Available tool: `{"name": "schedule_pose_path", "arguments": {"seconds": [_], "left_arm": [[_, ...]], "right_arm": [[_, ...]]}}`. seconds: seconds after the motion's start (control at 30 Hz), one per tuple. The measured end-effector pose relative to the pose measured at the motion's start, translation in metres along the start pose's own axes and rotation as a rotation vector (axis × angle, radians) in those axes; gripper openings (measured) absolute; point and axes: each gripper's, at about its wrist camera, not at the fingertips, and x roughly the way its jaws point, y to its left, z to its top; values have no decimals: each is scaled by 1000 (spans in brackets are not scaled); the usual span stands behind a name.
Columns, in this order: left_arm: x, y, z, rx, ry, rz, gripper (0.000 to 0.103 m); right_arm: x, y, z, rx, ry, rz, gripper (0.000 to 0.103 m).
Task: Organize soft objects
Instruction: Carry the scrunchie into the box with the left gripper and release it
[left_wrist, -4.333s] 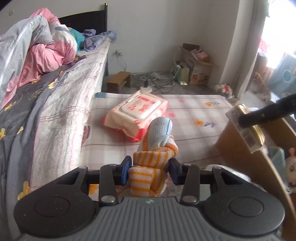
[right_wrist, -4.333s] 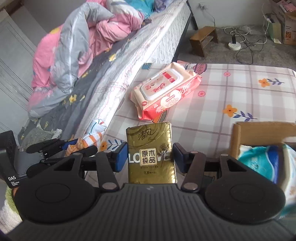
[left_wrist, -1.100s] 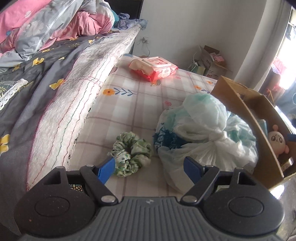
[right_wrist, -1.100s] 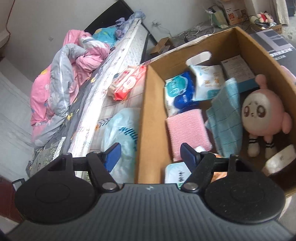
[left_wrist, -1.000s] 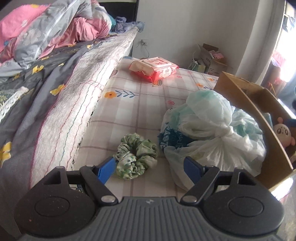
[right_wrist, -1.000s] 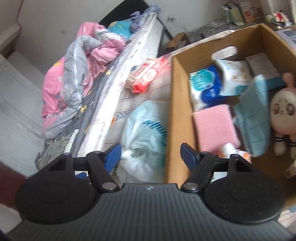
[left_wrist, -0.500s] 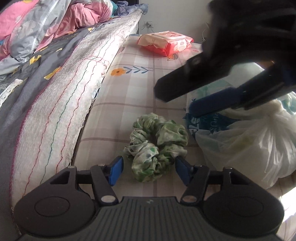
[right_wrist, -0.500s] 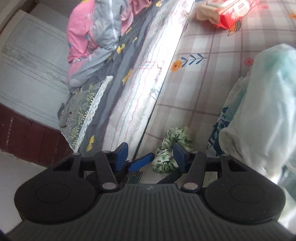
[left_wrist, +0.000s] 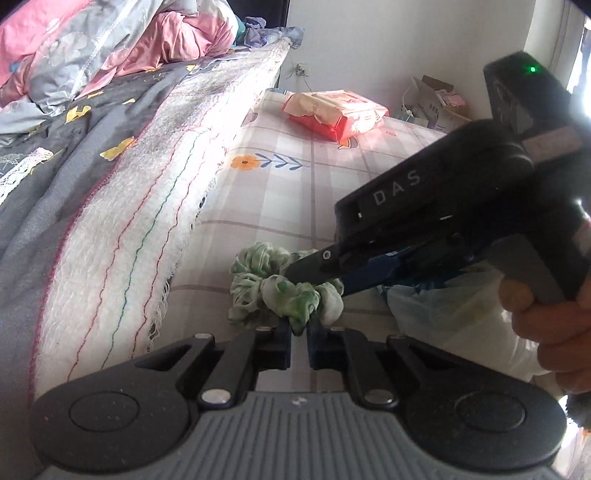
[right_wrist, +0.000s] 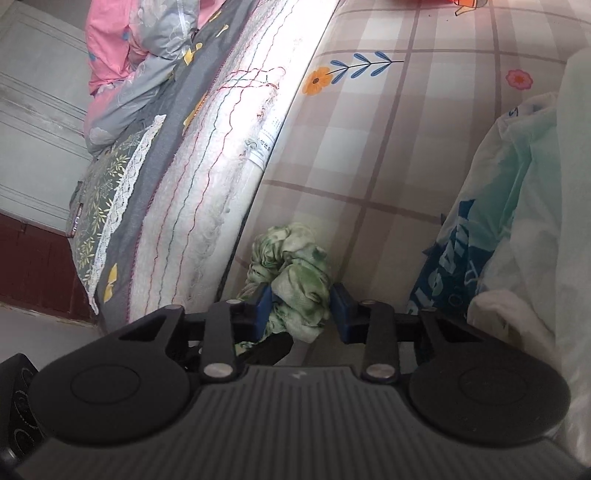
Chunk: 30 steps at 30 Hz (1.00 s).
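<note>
A green and white scrunchie (left_wrist: 258, 280) lies on the plaid mat (left_wrist: 295, 192) beside the bed's edge. My left gripper (left_wrist: 299, 332) is shut on the scrunchie's near edge, its blue pads pinching the fabric. From the right, my right gripper (left_wrist: 317, 282) reaches in, held by a person's hand (left_wrist: 554, 332). In the right wrist view the scrunchie (right_wrist: 295, 266) bunches between the right gripper's (right_wrist: 301, 308) blue pads. Those jaws are closing and both pads press on the fabric. The left gripper's black finger shows just beneath it.
A knotted white plastic bag (left_wrist: 443, 314) with blue print (right_wrist: 454, 258) sits just right of the scrunchie. A red wipes pack (left_wrist: 336, 114) lies farther back on the mat. The bed (left_wrist: 110, 147) with its grey and pink quilt runs along the left.
My left gripper sank onto the scrunchie and shut on it. My right gripper swung from above the cardboard box down to the scrunchie, and its jaws narrowed around it.
</note>
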Motion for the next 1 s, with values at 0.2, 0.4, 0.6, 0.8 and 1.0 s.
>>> {"name": "schedule_pose_path", "arguments": {"seconds": [0.2,0.4,0.6,0.8,1.0], "left_arm": [[-51,-19,20,42,-116,-61,9],[-82,-79,41,184,-209,-178,9],[-80,-170,56,307,-212,-365,9],[-50,-264,57,423,-142,-534,9],[-8,-343,46,489,-47,-594,10]], "right_arm": [[-50,3,-12,15,-86,130,26],[-138,-6,-32,3,-258,186,26],[-238,-62,-70,71,-437,151,26],[-324,-128,-121,151,-566,4,26],[-372,-190,-158,233,-591,-174,26]]}}
